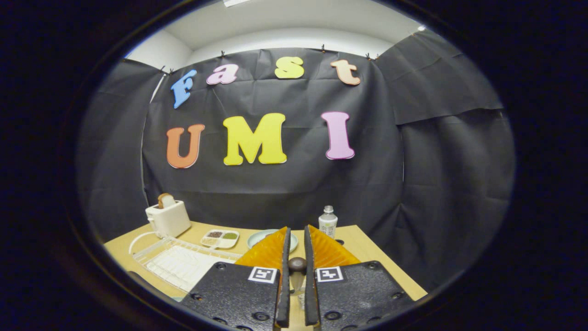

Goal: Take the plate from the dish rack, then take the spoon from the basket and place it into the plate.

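Note:
My gripper [297, 229] is raised above the wooden table [367, 257], its fingers drawn close together. Between them sits the spoon [297, 265], seen end-on: a dark rounded handle tip with a pale stem below it. Both fingers appear to press on it. The pale round plate [258, 238] lies flat on the table just beyond the fingertips, partly hidden behind the left finger. The clear dish rack [183, 263] lies to the left of the fingers, with no dishes in it.
A white toaster [168, 217] with a slice of bread stands at the back left, its cord looping over the table. A small divided tray [220, 238] lies next to the plate. A small bottle [328, 221] stands at the back right.

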`<state>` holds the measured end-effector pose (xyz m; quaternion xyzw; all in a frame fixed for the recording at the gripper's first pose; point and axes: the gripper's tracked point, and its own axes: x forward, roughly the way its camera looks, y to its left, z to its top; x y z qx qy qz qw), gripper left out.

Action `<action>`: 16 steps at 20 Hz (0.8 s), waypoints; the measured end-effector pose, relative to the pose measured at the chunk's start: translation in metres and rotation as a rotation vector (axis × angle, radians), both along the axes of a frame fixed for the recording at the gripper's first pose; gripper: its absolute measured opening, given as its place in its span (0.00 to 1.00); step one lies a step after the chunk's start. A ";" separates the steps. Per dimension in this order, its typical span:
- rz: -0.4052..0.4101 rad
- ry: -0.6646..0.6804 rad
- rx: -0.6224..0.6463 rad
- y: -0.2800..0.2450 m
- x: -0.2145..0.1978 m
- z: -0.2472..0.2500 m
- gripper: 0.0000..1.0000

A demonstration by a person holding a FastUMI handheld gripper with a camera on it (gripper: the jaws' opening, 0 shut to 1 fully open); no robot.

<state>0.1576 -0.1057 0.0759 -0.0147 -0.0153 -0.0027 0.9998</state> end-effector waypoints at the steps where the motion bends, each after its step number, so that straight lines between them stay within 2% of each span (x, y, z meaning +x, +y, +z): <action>1: 0.027 0.002 0.012 0.011 -0.012 0.001 0.18; 6: 0.171 0.059 0.010 0.078 -0.061 -0.029 0.17; 9: 0.205 0.109 -0.047 0.112 -0.077 -0.065 0.18; 13: 0.280 0.153 -0.135 0.154 -0.081 -0.111 0.18; 16: 0.334 0.202 -0.116 0.174 -0.076 -0.140 0.18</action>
